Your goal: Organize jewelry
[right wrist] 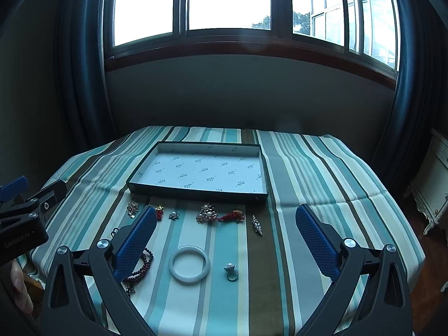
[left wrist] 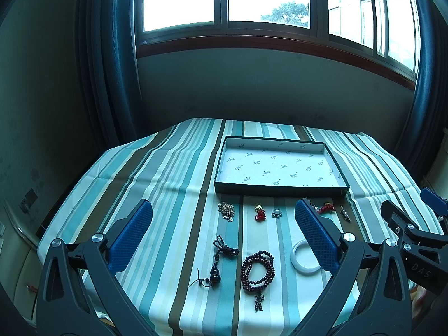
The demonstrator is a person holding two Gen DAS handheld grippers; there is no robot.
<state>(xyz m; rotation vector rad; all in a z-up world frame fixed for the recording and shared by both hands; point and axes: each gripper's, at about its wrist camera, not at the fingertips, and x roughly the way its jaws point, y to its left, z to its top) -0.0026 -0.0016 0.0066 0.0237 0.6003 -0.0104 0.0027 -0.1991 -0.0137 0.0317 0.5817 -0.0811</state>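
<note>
Nearest me are my own two tongs, both spread wide with nothing between the blue pads. My left gripper (left wrist: 224, 235) hangs over the near edge of the striped tablecloth (left wrist: 173, 196), and my right gripper (right wrist: 226, 238) does the same a little further right.

Just beyond the left pads lie a dark gourd pendant on a knotted cord (left wrist: 217, 268) and, beside it, a coiled string of dark red beads (left wrist: 257, 268). To their right sits a white bangle (right wrist: 189, 265), flat on the cloth, with a small ring (right wrist: 231, 271) near it (the ring shows only from my right hand).

Further out runs a loose row of smaller pieces: a silvery cluster (left wrist: 227, 210), a red knot charm (left wrist: 260, 213), a little pearl flower (left wrist: 277, 212), a pearl brooch (right wrist: 207, 213) touching a red tassel piece (right wrist: 233, 216), and a narrow sparkly pin (right wrist: 256, 224).

Behind that row stands the shallow tray (left wrist: 280, 189), white-lined, none of the jewelry in it. Past the table are the wall, window (left wrist: 224, 0) and dark curtains (left wrist: 106, 70).
</note>
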